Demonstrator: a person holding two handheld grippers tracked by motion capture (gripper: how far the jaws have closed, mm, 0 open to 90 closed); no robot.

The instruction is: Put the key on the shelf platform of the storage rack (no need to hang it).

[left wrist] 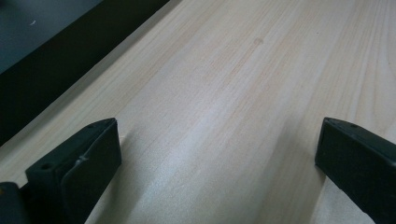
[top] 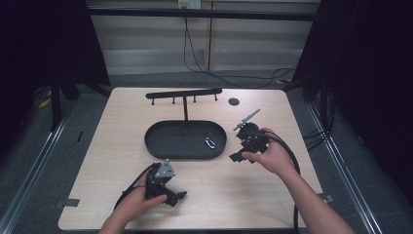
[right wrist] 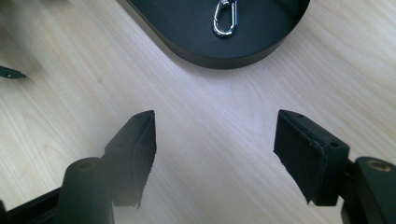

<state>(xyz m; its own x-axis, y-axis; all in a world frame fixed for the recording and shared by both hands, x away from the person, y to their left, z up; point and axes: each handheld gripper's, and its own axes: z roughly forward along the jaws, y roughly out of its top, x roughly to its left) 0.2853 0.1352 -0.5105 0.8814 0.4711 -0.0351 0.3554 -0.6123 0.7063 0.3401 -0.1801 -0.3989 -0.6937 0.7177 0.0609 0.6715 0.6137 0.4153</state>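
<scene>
On the pale wood counter (top: 253, 195), largest thing first: a black oval tray (top: 160, 146) lying at mid-counter, with a black hook rack (top: 184, 93) rising on a thin post just behind the tray. Right of the tray, near its rounded end, the right tool (top: 237, 156) held in a hand, jaws spread wide with nothing between them, pointed at the tray wall (right wrist: 219, 58) in the right gripper view. In front of the tray, toward the near edge, the left tool (top: 181, 195), likewise gaping and empty, hovering low over bare wood (left wrist: 219, 93) in the left gripper view. Smallest of all, a silver carabiner (top: 210, 142) lying flat inside the tray near its right end, close to the wall, seen again from the right tool's camera (right wrist: 224, 18). Probably about to be picked by the right tool and hung on the rack. Risks from here, as a judgement: a flat, slick metal clip resting on the tray floor, so a shallow pinch likely to skate it away or flip it; the tray rim in the way of a low approach, so a jaw liable to bump and shove the tray; a poor grip angle apt to leave the loop unusable for a hook.
</scene>
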